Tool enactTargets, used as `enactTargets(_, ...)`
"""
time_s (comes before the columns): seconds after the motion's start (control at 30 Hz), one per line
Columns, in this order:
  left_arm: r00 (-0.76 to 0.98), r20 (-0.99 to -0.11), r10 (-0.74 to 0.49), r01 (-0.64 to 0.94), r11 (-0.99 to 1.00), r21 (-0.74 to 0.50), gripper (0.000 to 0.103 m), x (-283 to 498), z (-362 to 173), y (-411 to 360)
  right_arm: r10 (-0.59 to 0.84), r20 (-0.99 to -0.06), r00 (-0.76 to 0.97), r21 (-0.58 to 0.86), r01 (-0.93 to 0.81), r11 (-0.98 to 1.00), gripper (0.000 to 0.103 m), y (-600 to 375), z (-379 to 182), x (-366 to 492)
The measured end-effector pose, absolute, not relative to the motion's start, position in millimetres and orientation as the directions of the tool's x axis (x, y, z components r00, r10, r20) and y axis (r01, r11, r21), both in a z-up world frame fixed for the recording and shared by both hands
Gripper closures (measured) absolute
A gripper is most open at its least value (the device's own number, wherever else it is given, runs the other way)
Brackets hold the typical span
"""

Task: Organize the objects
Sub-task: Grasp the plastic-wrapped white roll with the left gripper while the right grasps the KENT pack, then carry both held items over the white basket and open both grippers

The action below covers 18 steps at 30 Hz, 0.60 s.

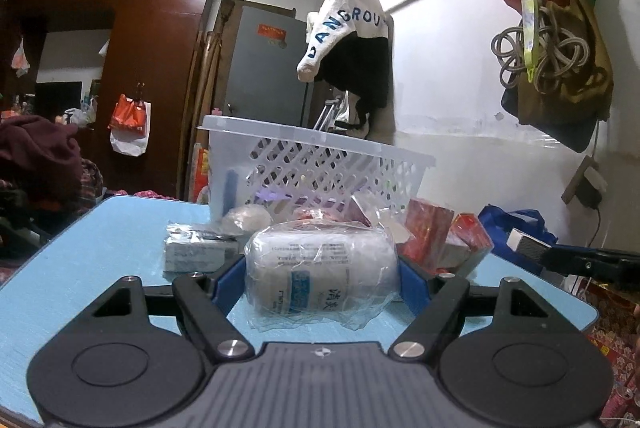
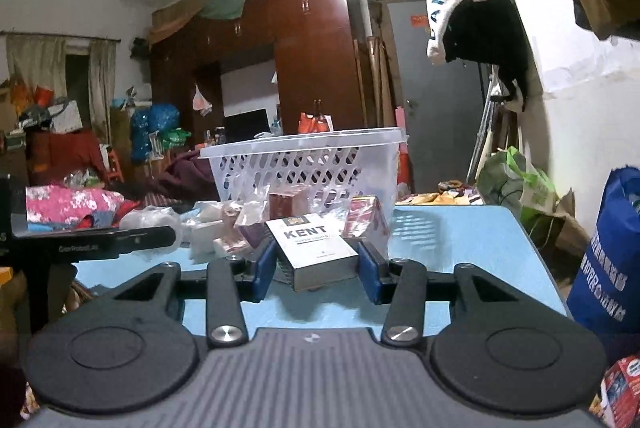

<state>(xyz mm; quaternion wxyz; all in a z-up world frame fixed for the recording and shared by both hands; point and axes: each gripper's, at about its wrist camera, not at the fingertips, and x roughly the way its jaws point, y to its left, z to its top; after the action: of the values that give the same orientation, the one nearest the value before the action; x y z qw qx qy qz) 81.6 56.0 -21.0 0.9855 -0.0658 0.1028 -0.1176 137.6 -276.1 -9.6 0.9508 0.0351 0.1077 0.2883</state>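
Note:
A white medicine bottle wrapped in clear plastic (image 1: pixel 316 260) lies on its side between the blue pads of my left gripper (image 1: pixel 321 282), which is shut on it just above the blue table (image 1: pixel 100 248). In the right wrist view, my right gripper (image 2: pixel 318 270) is shut on a white KENT cigarette box (image 2: pixel 312 240), pads pressing its two sides. Behind both stands a white lattice basket (image 1: pixel 320 148) (image 2: pixel 300 144) at the table's far side, with a few items inside. One finger of the right gripper shows at the right edge of the left wrist view.
Red boxes (image 1: pixel 432 228), a grey flat packet (image 1: pixel 196 252) and a white round bundle (image 1: pixel 246 218) lie in front of the basket. A blue bag (image 2: pixel 608 260) stands off the table's right edge. Bags and a hat hang on the white wall.

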Motion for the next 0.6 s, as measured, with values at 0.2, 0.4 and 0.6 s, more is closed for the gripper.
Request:
enactTargets(0.2, 0.948, -0.176, -0.265, 0.228, 0.952, -0.206, 0.022, 88, -12, 67, 0.559, -0.151, 0.815, 0.138, -0.543, 0.828, 0.055, -277, 2, 141)
enactTargets(0.4, 0.926, -0.143, -0.350, 0.301, 0.911, -0.281, 0.022, 148, 66, 66, 0.556, -0.100, 0.825, 0.089, -0.549, 0.831, 0.055, -246, 71, 195)
enactTargets(0.6, 0.884, -0.363, -0.295, 0.203, 0.941, -0.271, 0.022, 255, 119, 64, 0.502, -0.346, 0.793, 0.043, -0.521, 0.853, 0.055, -182, 118, 308)
